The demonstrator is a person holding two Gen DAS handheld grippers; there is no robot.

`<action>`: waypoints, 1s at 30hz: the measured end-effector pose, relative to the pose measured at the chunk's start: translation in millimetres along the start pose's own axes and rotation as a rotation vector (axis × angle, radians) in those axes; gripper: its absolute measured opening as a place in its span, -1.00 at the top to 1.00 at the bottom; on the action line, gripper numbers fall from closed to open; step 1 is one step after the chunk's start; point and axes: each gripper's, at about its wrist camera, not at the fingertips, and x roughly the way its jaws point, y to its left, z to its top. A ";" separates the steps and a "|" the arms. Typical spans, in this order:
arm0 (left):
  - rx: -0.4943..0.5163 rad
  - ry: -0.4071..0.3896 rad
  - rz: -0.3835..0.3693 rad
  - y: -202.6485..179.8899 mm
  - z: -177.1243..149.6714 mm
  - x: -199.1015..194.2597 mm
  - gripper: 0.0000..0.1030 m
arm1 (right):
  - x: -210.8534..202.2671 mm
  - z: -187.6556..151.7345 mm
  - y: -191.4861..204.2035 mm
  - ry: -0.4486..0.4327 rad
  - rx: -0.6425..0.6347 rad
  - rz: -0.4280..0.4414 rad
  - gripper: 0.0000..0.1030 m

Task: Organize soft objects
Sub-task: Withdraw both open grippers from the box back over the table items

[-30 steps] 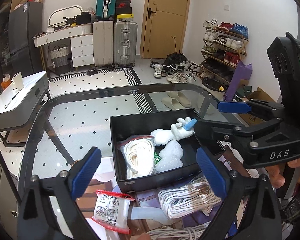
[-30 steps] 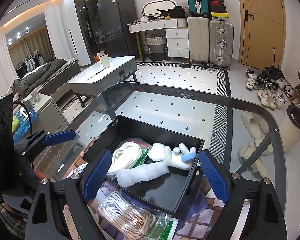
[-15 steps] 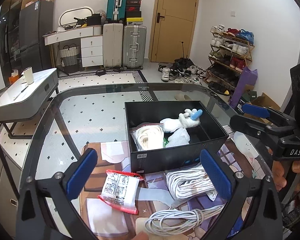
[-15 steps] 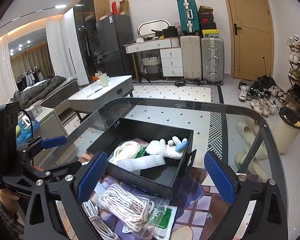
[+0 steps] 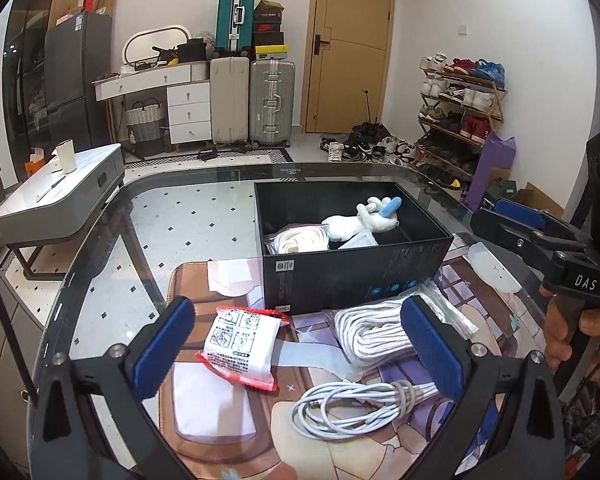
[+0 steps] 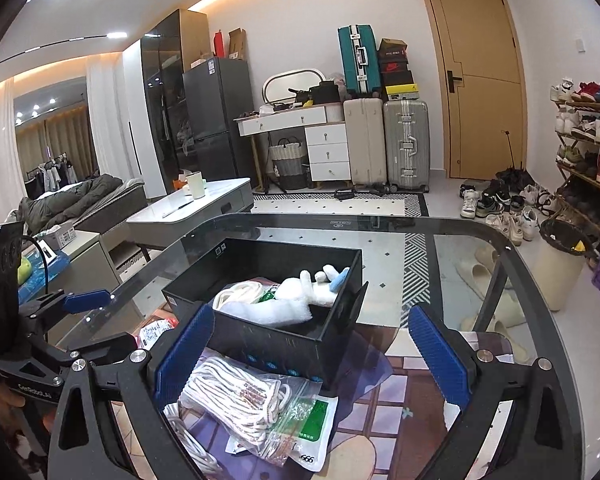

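Both claws have pulled back from the black box (image 5: 356,276), jaws apart and empty: left gripper (image 5: 296,352), right gripper (image 6: 312,356). Bagged rope (image 5: 376,332) waits at the table's near edge, ready for boxing.

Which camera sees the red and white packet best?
The left wrist view: the red and white packet lies whole and unhidden there. In the right wrist view only a corner peeks out behind the other hand-held gripper.
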 end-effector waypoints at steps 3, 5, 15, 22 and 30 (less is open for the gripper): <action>0.009 0.006 -0.013 -3.8 -7.0 -0.9 -1.00 | 1.5 -5.7 0.4 0.013 -0.004 0.005 -0.93; 0.014 0.007 -0.023 -5.7 -11.0 -1.8 -1.00 | 1.6 -9.8 1.2 0.024 -0.014 0.014 -0.93; 0.058 0.016 -0.071 -10.7 -25.4 -3.8 -1.00 | 6.2 -26.2 15.8 0.078 -0.089 0.030 -0.93; 0.086 0.026 -0.098 -13.2 -26.6 -4.6 -1.00 | 12.4 -34.1 25.6 0.111 -0.128 0.063 -0.93; 0.137 0.079 -0.170 -15.1 -27.7 0.6 -1.00 | 32.7 -43.0 46.8 0.216 -0.214 0.113 -0.78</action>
